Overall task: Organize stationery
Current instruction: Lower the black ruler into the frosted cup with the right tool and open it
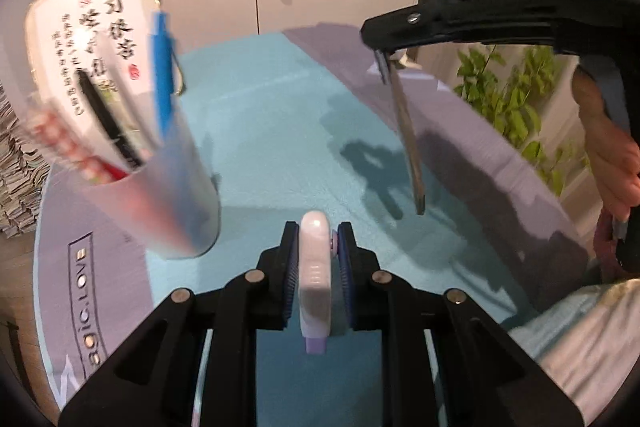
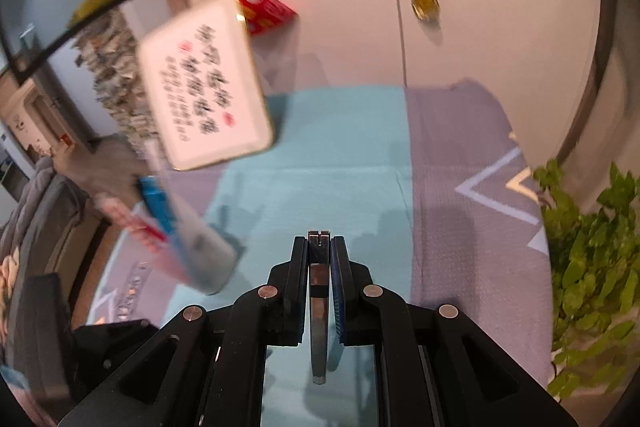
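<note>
Blue mat (image 1: 272, 131) centre open; pen cup (image 1: 176, 195) blocks left, plant (image 2: 592, 259) crowds right

Both cams ride on handheld grippers, angled down over the teal mat (image 1: 256, 131), close above it. Left cam faces far wall w/ right gripper (image 1: 386, 63) at its right. Shared: mat, pen cup (image 2: 208, 259), white plaque (image 1: 86, 39), medal (image 2: 426, 5).

Warm, fairly bright indoor light, probably from overhead, throws soft dark shadows across the teal mat (image 1: 260, 131), while the pen cup (image 1: 176, 203) smears with motion blur and fisheye curvature darkens both views' edges.
</note>
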`<state>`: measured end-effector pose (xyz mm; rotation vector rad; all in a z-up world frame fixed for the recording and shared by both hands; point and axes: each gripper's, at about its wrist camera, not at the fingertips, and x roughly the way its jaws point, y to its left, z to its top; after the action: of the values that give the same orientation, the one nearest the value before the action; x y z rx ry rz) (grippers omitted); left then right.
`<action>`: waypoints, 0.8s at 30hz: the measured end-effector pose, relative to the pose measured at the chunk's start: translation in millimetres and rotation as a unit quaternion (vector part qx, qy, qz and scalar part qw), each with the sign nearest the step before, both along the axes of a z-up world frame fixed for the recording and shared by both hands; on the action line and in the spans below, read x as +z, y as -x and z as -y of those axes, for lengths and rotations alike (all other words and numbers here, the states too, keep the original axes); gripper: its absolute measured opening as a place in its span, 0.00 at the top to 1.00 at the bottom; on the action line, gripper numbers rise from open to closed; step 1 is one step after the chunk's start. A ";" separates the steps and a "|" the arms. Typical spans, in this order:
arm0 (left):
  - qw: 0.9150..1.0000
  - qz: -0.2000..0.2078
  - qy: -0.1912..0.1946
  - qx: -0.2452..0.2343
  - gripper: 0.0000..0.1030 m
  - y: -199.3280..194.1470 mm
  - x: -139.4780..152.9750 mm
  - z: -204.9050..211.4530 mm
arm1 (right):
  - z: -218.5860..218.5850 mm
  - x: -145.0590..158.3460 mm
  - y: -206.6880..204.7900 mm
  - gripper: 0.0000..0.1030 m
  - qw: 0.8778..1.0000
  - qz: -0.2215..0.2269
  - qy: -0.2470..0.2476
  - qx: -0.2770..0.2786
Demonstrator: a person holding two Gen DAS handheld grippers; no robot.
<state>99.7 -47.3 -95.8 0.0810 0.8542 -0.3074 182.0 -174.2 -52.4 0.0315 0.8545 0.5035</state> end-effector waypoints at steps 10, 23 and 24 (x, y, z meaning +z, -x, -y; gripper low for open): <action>0.998 0.028 0.028 0.058 0.83 36.9 16.7 -47.9 | -41.3 74.7 56.5 0.89 0.991 0.103 -0.041 0.069; 0.990 0.080 0.047 0.108 0.83 66.2 41.4 -103.9 | -131.3 81.3 32.8 0.89 0.985 0.151 -0.035 0.080; 0.990 0.081 0.048 0.109 0.83 66.2 40.5 -105.7 | -137.7 79.6 30.6 0.89 0.984 0.159 -0.027 0.078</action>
<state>33.6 58.4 -55.3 -0.0764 0.6791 -0.1352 151.4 -36.5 27.2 -0.0655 0.5327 0.6587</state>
